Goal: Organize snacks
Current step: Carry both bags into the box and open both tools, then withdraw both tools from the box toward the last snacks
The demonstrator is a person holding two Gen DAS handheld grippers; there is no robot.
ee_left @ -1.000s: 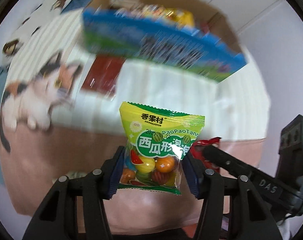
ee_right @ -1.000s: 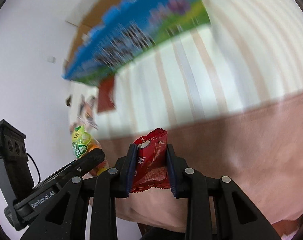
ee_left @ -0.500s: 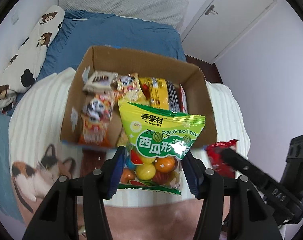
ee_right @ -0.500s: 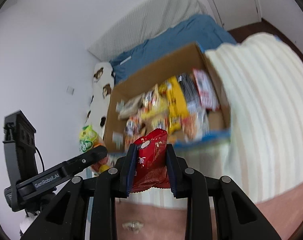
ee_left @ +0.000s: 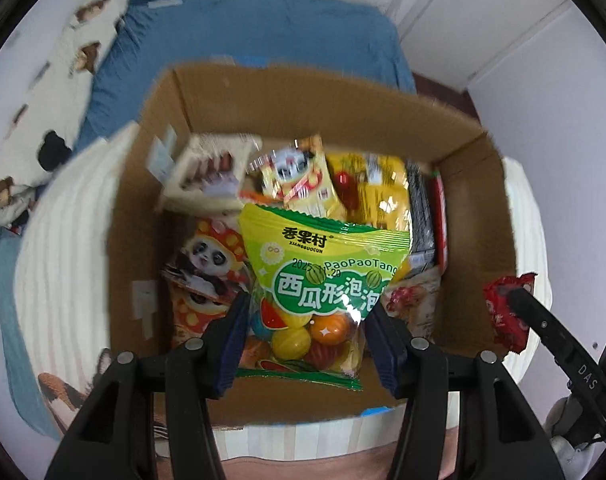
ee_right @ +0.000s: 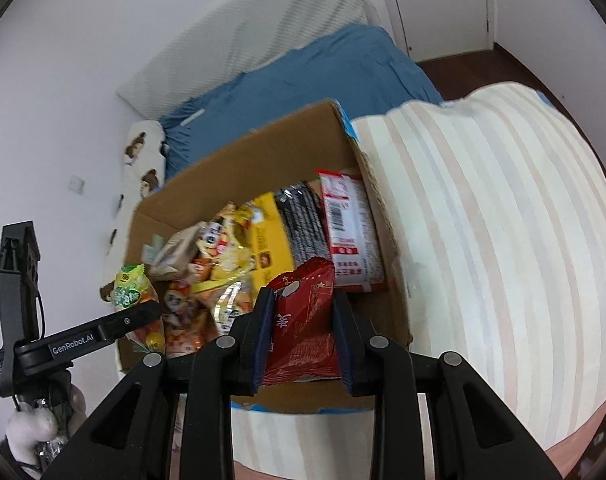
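Observation:
My left gripper is shut on a green and yellow candy bag and holds it over the open cardboard box. The box holds several snack packets: panda bags, a yellow bag, a beige packet. My right gripper is shut on a red snack packet and holds it above the near right corner of the box. The red packet also shows at the right of the left wrist view. The candy bag shows at the left of the right wrist view.
The box stands on a cream striped blanket over a bed with a blue sheet. A bear-print pillow lies at the left. A white door and walls stand behind. A cat print shows on the blanket.
Both grippers have moved up and forward from beside the box to over its open top, each still holding its packet. The box's inside has come closer.

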